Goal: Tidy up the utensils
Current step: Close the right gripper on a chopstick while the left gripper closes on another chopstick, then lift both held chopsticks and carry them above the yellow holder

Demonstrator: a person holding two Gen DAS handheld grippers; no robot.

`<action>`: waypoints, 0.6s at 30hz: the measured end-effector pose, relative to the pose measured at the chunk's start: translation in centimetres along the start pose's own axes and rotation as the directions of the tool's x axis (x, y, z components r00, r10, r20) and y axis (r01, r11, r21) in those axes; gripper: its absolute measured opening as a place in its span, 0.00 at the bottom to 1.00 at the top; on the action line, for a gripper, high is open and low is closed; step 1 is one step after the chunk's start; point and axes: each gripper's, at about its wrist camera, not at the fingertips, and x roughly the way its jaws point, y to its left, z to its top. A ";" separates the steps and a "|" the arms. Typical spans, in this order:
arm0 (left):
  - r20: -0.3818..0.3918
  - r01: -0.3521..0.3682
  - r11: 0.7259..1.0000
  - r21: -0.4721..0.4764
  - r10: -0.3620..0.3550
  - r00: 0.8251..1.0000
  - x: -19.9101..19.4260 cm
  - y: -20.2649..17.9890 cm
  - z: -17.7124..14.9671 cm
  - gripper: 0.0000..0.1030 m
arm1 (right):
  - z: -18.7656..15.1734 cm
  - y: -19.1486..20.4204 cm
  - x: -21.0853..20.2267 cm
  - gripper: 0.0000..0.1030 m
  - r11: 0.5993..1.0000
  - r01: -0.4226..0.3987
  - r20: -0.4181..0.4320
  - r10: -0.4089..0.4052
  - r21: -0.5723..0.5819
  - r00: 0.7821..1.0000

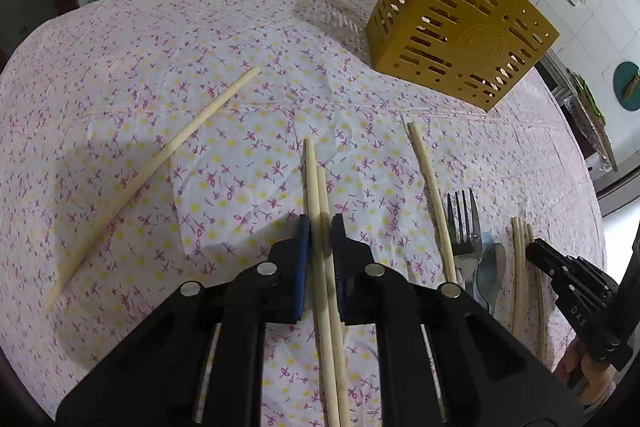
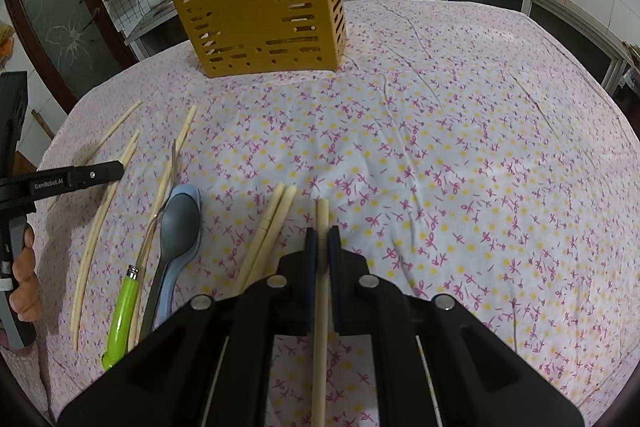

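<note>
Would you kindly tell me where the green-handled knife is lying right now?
In the right wrist view, the green-handled knife lies on the tablecloth at lower left, just left of the spoon.

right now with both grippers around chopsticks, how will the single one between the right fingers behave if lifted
The chopstick looks thin, straight and wooden, so probably stiff and light. It is long and the right gripper closes near one end, so it may pivot or droop in the pads. Its smooth slim shaft could slip, or roll on the tablecloth if dropped.
</note>
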 end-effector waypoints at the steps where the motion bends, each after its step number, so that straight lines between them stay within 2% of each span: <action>1: 0.001 0.002 1.000 0.007 -0.002 1.000 0.0 -0.1 0.0 0.04 | 0.0 0.0 0.0 0.06 1.000 -0.001 0.001 0.001 0.002 1.000; 8: 0.040 -0.001 1.000 0.010 0.000 0.999 -1.6 -0.4 -0.2 0.04 | 0.1 -0.2 -0.5 0.06 1.000 -0.009 0.006 0.009 0.012 1.000; 11: 0.028 0.026 1.000 -0.001 -0.026 0.999 -1.9 -0.2 -0.2 0.04 | 0.3 -0.2 -0.6 0.06 1.000 -0.011 0.007 0.011 0.012 1.000; 14: 0.020 0.021 1.000 -0.004 -0.021 1.000 -1.6 -0.1 -0.3 0.04 | 0.3 -0.2 -0.5 0.06 1.000 -0.013 0.001 0.013 0.011 1.000; 18: 0.039 0.034 0.999 -0.011 -0.034 0.999 -2.1 0.0 -0.5 0.04 | 0.7 -0.3 -0.9 0.06 1.000 -0.018 0.013 0.018 0.015 1.000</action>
